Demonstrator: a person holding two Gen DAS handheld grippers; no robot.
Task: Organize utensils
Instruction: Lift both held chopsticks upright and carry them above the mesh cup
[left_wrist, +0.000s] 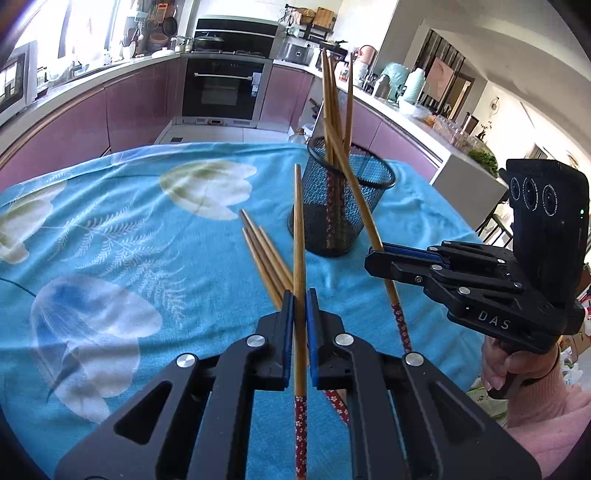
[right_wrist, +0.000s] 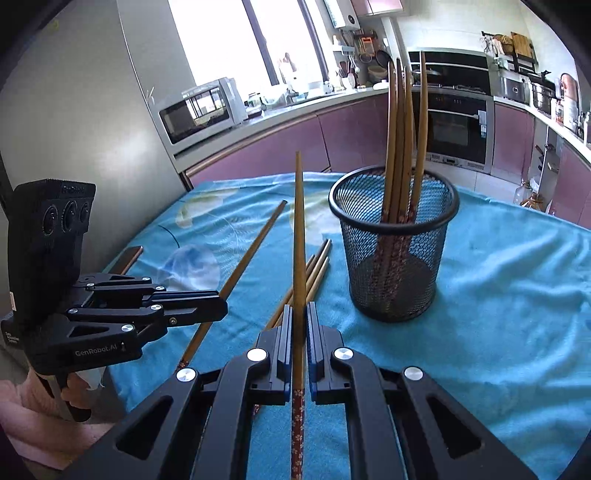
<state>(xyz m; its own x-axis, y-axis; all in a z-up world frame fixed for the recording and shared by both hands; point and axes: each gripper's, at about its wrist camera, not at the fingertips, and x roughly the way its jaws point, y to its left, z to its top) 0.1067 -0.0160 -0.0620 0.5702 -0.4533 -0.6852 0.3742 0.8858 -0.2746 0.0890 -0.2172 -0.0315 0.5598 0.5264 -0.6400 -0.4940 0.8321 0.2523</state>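
A black mesh cup (left_wrist: 343, 199) (right_wrist: 393, 243) stands on the blue cloth and holds several wooden chopsticks upright. My left gripper (left_wrist: 300, 295) is shut on one chopstick (left_wrist: 299, 236), tip pointing forward above the table; it also shows in the right wrist view (right_wrist: 221, 310). My right gripper (right_wrist: 300, 308) is shut on another chopstick (right_wrist: 299, 229), which it holds above the table to the left of the cup. In the left wrist view my right gripper (left_wrist: 373, 254) holds that chopstick (left_wrist: 354, 184) in front of the cup. Three loose chopsticks (left_wrist: 264, 254) (right_wrist: 314, 269) lie on the cloth.
The table wears a blue floral cloth (left_wrist: 110, 229) (right_wrist: 509, 288). A phone (right_wrist: 127, 258) lies at its left edge. Purple kitchen cabinets, an oven (left_wrist: 221, 88) and a microwave (right_wrist: 199, 110) stand beyond the table.
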